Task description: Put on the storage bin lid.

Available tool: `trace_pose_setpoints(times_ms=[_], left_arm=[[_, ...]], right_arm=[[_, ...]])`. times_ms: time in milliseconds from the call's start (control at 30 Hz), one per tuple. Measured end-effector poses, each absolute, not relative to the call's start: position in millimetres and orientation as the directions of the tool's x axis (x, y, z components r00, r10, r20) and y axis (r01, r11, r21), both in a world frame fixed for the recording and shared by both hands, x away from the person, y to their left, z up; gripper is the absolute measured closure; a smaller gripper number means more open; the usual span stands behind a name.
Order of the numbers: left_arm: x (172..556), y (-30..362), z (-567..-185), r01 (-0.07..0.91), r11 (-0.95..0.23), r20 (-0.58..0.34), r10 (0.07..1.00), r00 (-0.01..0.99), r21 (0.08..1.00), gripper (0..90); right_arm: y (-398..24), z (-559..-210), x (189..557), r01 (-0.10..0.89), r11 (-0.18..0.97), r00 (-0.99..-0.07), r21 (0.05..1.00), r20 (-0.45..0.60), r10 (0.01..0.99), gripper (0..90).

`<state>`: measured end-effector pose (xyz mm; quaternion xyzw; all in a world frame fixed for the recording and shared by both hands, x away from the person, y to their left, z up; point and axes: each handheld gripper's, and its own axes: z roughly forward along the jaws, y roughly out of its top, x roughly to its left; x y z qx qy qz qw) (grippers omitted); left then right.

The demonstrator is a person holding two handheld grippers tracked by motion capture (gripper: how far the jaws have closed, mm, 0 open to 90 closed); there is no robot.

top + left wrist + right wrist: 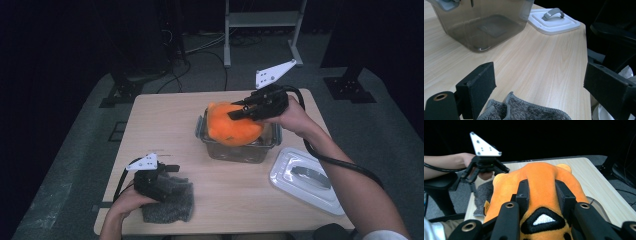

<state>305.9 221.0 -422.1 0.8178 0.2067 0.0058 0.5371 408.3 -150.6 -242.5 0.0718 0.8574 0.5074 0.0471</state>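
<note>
High view: right gripper [246, 111] pinches the orange plush toy [231, 124] over the clear plastic tub [239, 146], mid-table. Left gripper view: jaws wide above the grey fuzzy cloth [524, 111]. Right gripper view: squeeze looks solid, so I'd move it slow and level.

The high view looks forward and down from above the person's side onto the whole table [165, 125], from some way off. The left gripper view sits low and close over the tabletop, facing across it toward the clear box [484, 25] and the white lid [554, 21], which the high view also shares. The right gripper view looks along its jaws, very near the orange plush toy [541, 187], back toward the left gripper [485, 168].
</note>
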Motion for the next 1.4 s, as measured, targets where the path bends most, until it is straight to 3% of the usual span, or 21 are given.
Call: trace_pose_setpoints(times_ms=[667,1400], left_arm=[[306.5,218.8,-425.0,0.330,-0.360,-0.208,0.336,0.918,0.873,8.9],[305.6,217.8,-425.7,0.333,-0.364,-0.211,0.336,0.918,0.870,8.9]], right_arm=[[-150.9,-268.6,450.2,0.125,0.501,-0.974,0.856,0.009,0.227,68.0],[-149.8,-294.4,470.0,0.175,0.511,-0.963,0.841,0.038,0.267,67.9]])
